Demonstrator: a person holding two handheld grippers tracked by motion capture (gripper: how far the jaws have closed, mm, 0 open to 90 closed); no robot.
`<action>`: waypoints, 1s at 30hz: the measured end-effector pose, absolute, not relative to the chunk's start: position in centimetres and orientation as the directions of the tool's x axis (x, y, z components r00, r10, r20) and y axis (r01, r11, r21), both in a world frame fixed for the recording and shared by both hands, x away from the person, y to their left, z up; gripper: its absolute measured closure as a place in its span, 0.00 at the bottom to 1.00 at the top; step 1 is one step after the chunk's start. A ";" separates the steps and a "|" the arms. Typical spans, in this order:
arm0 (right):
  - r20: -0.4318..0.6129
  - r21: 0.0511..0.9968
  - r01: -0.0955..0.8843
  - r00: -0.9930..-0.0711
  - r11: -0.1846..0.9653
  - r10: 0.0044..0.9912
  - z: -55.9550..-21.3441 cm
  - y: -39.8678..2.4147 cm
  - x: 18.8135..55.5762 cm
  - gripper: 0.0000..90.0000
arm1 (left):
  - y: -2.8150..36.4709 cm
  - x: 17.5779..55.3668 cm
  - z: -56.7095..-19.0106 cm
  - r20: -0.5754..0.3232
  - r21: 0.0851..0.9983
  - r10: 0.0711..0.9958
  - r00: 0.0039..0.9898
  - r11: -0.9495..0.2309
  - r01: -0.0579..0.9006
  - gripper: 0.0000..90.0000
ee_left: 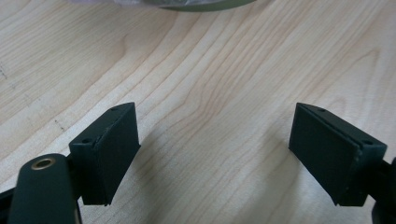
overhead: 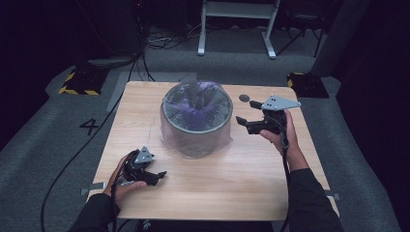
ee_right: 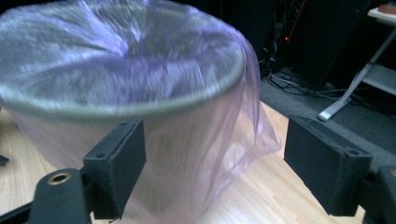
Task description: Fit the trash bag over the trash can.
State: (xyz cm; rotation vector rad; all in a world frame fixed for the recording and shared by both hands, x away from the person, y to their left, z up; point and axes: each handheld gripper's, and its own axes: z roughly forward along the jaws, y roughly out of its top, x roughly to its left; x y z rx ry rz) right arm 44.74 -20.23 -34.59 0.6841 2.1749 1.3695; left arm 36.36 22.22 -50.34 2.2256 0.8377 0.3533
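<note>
Bin (overhead: 197, 121) lined with clear purple bag (ee_right: 140, 60), upright mid-table (overhead: 217, 183). Right gripper (overhead: 245, 122) just beside rim, jaws wide, empty. Left gripper (overhead: 159, 175) low near front edge, wide, empty.

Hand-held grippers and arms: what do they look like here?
Both are black two-jaw tools. The left hand-held gripper and the right hand-held gripper each carry a grey three-cornered plate on top. The jaws end in flat, rectangular black pads with small screw holes, and a brass-ringed hole sits beside one. A black cable trails off the left one. The person wears black sleeves.
</note>
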 end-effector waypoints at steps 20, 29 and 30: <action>-0.162 0.916 0.101 -0.791 0.387 0.590 -29.8 -16.5 45.5 0.24 | 21.6 38.1 -50.4 -0.010 0.711 0.692 0.722 -0.502 0.492 0.16; -0.170 0.901 0.101 -0.813 0.422 0.558 -29.1 -13.9 46.3 0.24 | 20.7 39.9 -50.4 -0.009 0.709 0.669 0.743 -0.520 0.477 0.14; -0.168 0.899 0.104 -0.816 0.426 0.553 -29.1 -13.5 46.4 0.24 | 20.6 40.0 -50.4 -0.009 0.707 0.669 0.743 -0.522 0.478 0.14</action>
